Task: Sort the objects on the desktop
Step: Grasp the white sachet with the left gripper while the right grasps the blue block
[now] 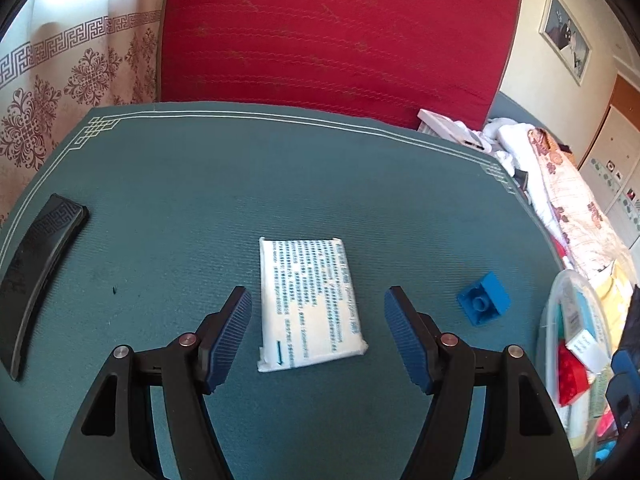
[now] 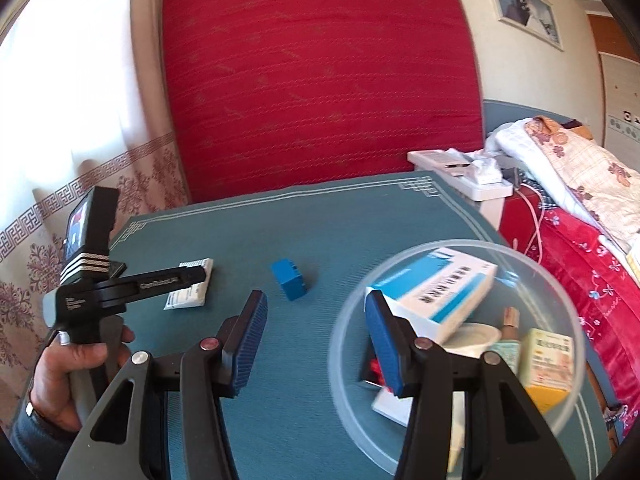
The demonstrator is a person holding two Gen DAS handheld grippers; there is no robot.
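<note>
From the left wrist view, the left tool [image 1: 318, 312] stands wide apart above the teal surface [image 1: 180, 200], with nothing pressed between its blue pads. A white packet [image 1: 308, 300] printed with small text lies flat on the surface, showing between the two fingers and apart from both pads. To its right, near but not touching, a blue building block [image 1: 484, 298] sits tilted with a stud facing the camera. At the far left edge a long black curved case [image 1: 38, 280] lies along the surface. At the right edge a clear plastic container [image 1: 560, 300] holds a red block [image 1: 570, 376] and small boxes. A red mattress [image 1: 332, 36] stands upright behind the surface.

From the right wrist view, the right tool [image 2: 316, 312] is open at a middling width and grips nothing; its right finger shows in front of the clear container [image 2: 568, 280]. Inside it a white and blue box [image 2: 444, 284] rests tilted over other items, with a yellow box [image 2: 548, 364] toward the right. The blue block [image 2: 289, 279] stands on the bare surface [image 2: 340, 216], ahead of the tool and left of the container. Farther left, a hand [image 2: 76, 364] holds the left tool [image 2: 200, 272], whose fingers reach over the white packet [image 2: 186, 294]; whether they touch it cannot be told
</note>
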